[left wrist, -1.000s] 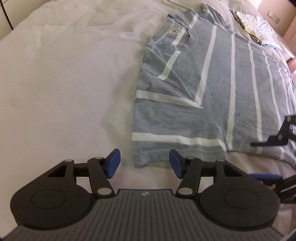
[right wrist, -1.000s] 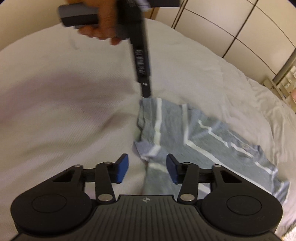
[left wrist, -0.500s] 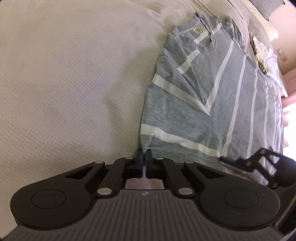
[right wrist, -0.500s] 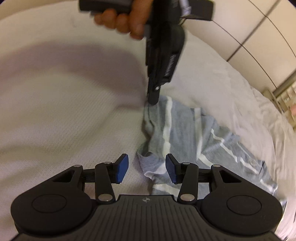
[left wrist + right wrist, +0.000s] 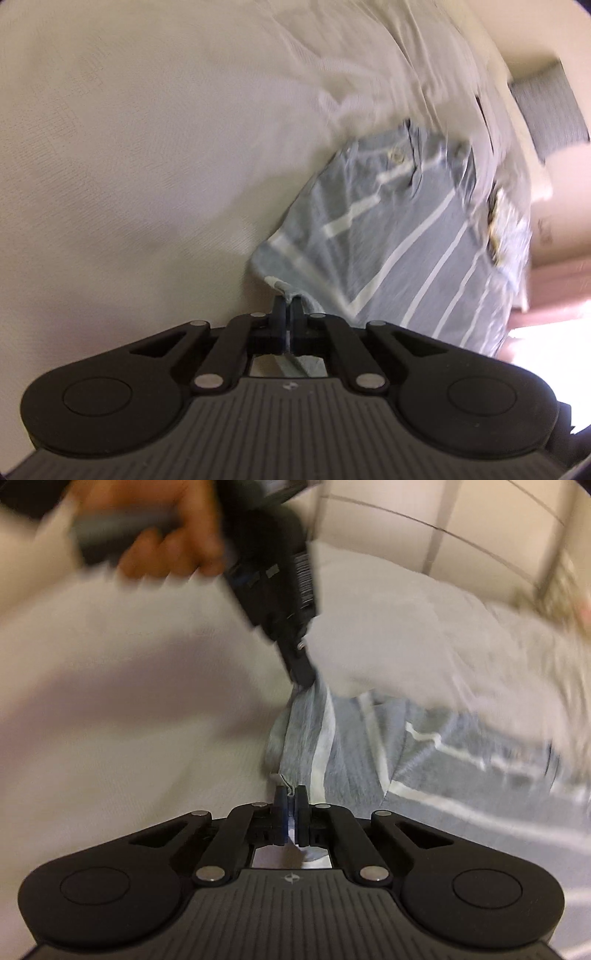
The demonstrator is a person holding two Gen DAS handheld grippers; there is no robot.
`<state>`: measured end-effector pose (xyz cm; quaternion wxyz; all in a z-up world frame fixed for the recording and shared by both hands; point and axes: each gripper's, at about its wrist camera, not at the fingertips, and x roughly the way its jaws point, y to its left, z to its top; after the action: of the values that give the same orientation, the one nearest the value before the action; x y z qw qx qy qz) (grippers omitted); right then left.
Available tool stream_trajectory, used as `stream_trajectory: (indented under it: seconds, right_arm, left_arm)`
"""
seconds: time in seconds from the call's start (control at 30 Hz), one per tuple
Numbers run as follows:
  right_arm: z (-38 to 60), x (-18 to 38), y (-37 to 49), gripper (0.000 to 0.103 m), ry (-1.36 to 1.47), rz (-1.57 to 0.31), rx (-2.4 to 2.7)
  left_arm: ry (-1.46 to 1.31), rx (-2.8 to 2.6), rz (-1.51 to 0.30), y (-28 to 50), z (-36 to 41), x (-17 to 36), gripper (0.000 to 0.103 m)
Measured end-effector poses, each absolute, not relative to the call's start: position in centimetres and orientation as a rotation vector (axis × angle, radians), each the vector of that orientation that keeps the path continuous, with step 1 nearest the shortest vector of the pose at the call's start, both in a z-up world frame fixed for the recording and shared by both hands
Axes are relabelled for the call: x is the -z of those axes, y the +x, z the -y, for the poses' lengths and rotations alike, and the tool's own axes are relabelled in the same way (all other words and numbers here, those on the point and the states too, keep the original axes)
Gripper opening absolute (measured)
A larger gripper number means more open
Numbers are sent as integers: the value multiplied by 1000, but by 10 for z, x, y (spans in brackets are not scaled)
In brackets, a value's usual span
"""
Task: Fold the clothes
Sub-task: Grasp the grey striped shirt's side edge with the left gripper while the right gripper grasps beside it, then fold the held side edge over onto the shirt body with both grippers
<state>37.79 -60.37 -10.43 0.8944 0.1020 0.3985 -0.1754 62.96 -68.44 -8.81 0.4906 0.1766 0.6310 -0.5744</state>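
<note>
A grey T-shirt with white stripes (image 5: pixel 399 236) lies on a white bed sheet (image 5: pixel 140 155). My left gripper (image 5: pixel 287 306) is shut on the shirt's bottom hem corner. In the right wrist view my right gripper (image 5: pixel 290 794) is shut on the other hem corner of the shirt (image 5: pixel 347 760). The left gripper (image 5: pixel 301 674) shows there too, held by a hand, pinching the hem farther away. The hem edge runs raised between the two grippers. Both views are blurred by motion.
Another folded light garment (image 5: pixel 506 221) lies beyond the shirt near the bed's far edge. A grey cushion (image 5: pixel 546 110) sits at the far right. White wardrobe panels (image 5: pixel 461 520) stand behind the bed.
My right gripper has closed on the hem corner. My left gripper, shut half a second ago, has lifted its corner. Both views have swung and the hem has risen off the sheet.
</note>
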Motion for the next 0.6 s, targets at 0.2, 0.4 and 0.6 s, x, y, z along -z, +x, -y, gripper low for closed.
stream_trajectory:
  seconds: [0.2, 0.4, 0.6]
  right_arm:
    - [658, 115, 342, 2, 733, -715, 433]
    - [683, 138, 317, 15, 894, -705, 529]
    - [688, 138, 298, 27, 879, -735, 592]
  left_arm:
    - [366, 1350, -1591, 611, 711, 90, 0]
    - [325, 1341, -1593, 590, 724, 99, 4]
    - [217, 1295, -1526, 602, 714, 89, 21]
